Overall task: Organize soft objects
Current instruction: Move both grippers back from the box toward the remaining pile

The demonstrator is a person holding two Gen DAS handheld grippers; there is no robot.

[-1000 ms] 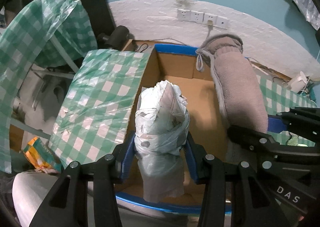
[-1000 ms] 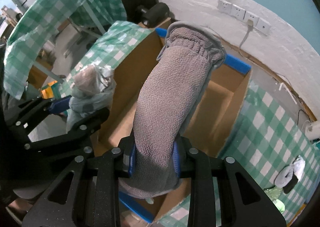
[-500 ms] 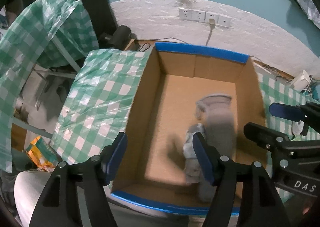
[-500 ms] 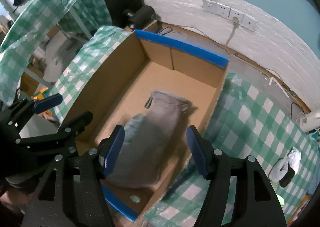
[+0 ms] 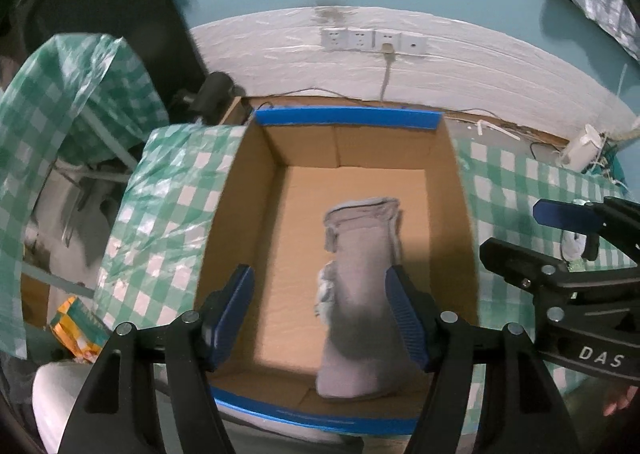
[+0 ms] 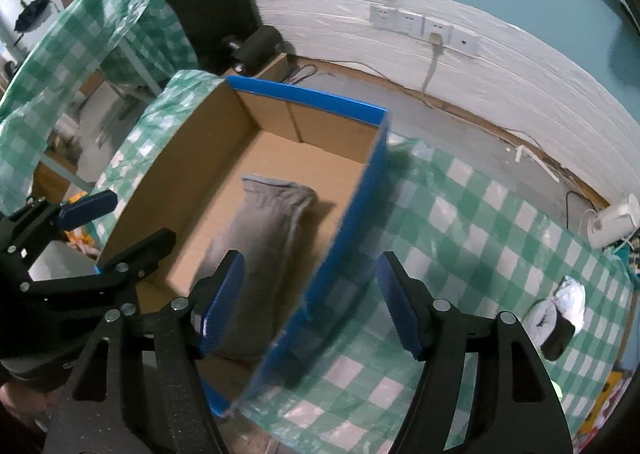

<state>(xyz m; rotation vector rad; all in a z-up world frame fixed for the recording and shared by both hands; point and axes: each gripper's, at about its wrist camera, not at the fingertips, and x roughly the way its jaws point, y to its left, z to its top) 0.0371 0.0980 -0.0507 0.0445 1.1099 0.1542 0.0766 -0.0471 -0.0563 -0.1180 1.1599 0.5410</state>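
— Where is the gray sock?
— Lying inside the cardboard box, near its right wall.
— And the tongs?
— Left gripper wide, empty. Right gripper opening, gripping nothing.

From the left wrist we look steeply down, close, into the cardboard box. From the right wrist we face its right wall from above the checked tablecloth. We share the box and wall sockets.
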